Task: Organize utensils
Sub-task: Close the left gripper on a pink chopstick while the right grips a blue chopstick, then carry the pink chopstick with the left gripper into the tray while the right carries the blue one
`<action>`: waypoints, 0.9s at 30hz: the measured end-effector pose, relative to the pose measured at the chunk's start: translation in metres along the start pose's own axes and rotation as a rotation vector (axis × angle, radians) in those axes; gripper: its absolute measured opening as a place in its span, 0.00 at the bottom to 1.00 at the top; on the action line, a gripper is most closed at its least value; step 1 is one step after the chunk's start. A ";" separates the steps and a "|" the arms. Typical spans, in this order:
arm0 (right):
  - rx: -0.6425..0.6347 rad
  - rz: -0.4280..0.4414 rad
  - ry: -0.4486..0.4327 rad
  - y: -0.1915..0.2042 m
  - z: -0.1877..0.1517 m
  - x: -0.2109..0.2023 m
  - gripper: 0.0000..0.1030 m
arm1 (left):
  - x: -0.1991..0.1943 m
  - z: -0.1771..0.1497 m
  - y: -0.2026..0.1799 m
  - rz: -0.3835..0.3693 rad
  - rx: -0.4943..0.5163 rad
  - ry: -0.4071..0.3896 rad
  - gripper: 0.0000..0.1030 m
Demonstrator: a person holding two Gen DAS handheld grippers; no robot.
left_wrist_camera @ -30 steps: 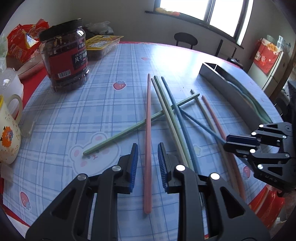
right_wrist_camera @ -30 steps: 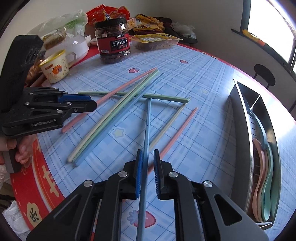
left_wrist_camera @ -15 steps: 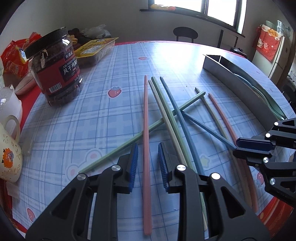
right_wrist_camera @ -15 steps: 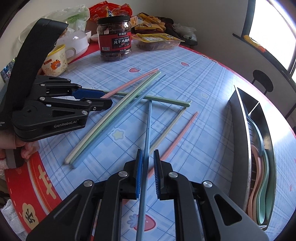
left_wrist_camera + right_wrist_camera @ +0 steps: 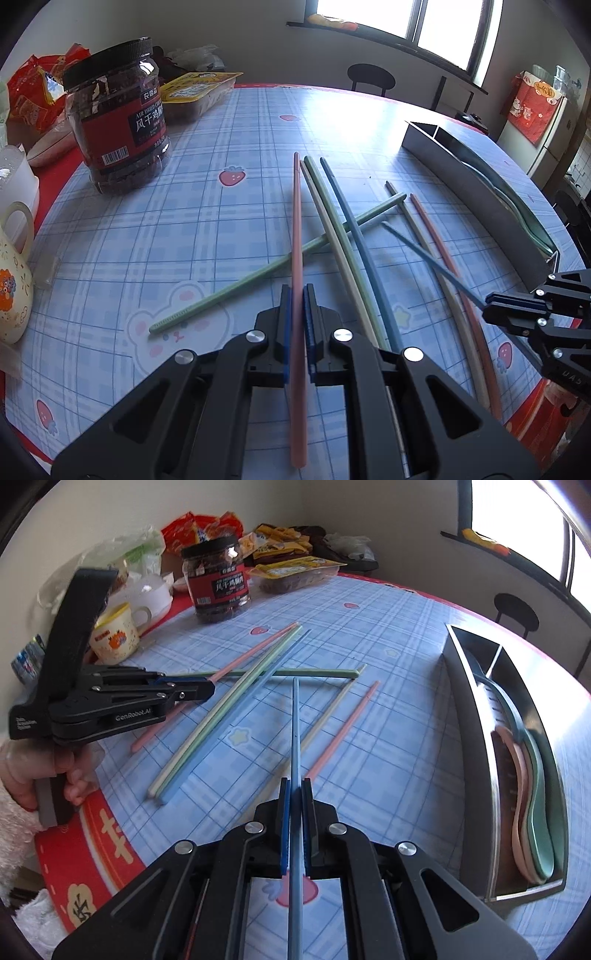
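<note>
Two chopsticks pinched at once: left gripper clamped on the pink chopstick, right gripper clamped on the blue chopstick. Both sticks running straight out along the fingers over the table. Metal organizer tray off to the right, nearer the right gripper, probably first to drop.

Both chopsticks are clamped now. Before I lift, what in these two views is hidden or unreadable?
- Metal tray, left wrist view: its near wall hides the contents.
- Pink chopstick, right wrist view: the left hand-held gripper covers its middle.
- Blue chopstick, right wrist view: its near end leaves the frame under the right hand-held gripper.
- Jar label: too small to read.
</note>
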State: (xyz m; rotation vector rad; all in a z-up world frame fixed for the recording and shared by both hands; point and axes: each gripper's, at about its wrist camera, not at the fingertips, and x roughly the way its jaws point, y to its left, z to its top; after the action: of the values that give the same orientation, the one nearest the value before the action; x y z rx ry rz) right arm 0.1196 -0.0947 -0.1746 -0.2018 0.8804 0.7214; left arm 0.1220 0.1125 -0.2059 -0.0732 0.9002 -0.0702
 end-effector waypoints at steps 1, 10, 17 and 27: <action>0.014 0.011 -0.013 -0.002 -0.002 -0.003 0.06 | -0.001 -0.001 0.000 -0.002 -0.003 -0.001 0.10; 0.131 0.072 -0.191 -0.024 -0.017 -0.034 0.06 | -0.033 -0.012 0.015 0.009 -0.092 -0.146 0.10; 0.254 0.139 -0.248 -0.054 -0.019 -0.046 0.06 | -0.045 -0.017 0.038 -0.037 -0.214 -0.202 0.10; 0.355 0.164 -0.320 -0.116 -0.018 -0.075 0.06 | -0.053 -0.004 0.029 0.034 -0.228 -0.194 0.10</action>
State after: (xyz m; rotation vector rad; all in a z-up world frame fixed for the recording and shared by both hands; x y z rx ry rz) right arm 0.1524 -0.2267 -0.1430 0.2984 0.7082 0.7121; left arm 0.0871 0.1465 -0.1699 -0.2731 0.7120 0.0704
